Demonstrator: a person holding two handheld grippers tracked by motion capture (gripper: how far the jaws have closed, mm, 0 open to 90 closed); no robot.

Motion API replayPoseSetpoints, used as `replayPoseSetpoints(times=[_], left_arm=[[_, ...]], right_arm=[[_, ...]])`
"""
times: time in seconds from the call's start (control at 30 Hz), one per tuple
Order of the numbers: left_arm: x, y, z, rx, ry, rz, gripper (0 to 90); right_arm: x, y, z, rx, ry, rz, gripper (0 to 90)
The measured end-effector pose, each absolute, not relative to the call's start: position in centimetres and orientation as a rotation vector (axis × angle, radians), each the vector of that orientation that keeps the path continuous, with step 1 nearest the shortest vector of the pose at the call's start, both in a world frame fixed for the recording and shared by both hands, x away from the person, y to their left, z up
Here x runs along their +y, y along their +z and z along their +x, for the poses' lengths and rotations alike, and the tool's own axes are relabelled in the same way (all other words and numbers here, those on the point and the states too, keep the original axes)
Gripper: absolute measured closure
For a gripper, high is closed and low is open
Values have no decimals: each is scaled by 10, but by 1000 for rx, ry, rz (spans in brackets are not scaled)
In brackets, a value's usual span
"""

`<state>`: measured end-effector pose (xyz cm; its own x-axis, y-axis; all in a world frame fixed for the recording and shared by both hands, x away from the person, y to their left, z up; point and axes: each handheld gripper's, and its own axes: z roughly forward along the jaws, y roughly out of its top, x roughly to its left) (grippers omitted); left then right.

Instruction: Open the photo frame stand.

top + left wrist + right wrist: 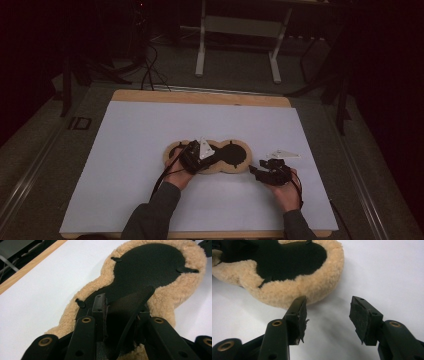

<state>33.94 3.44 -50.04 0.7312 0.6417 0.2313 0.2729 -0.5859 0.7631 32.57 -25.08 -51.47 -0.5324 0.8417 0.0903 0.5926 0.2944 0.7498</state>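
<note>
A tan fleece pad (234, 154) with a black inner face and three rounded lobes lies flat in the middle of the white sheet. My left gripper (204, 160) rests over its middle lobe. In the left gripper view the left gripper (121, 312) is shut on a raised black flap (140, 300) of the pad's lining, which bows up between the pads over the fleece pad (165, 302). My right gripper (255, 172) sits just off the pad's right lobe. In the right gripper view the right gripper (328, 312) stands open with nothing between its pads, the fleece pad (294, 290) just beyond its left jaw.
A white sheet (150, 165) covers a wooden table whose far edge (200, 97) shows bare. Behind the table stand a pale metal frame (240, 30) and floor cables (150, 70). The room around is dark.
</note>
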Motion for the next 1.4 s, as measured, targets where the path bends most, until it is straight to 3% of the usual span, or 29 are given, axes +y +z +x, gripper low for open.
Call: replayPoseSetpoints(times=[0.97,1.4], left_arm=[[49,-500,334,698,612,2088,709],[55,-502,328,699,621,2045,706]], right_arm=[[-252,-498,324,2220,1229,1340,425],[-248,-486,325,2224,1313,1345,365]])
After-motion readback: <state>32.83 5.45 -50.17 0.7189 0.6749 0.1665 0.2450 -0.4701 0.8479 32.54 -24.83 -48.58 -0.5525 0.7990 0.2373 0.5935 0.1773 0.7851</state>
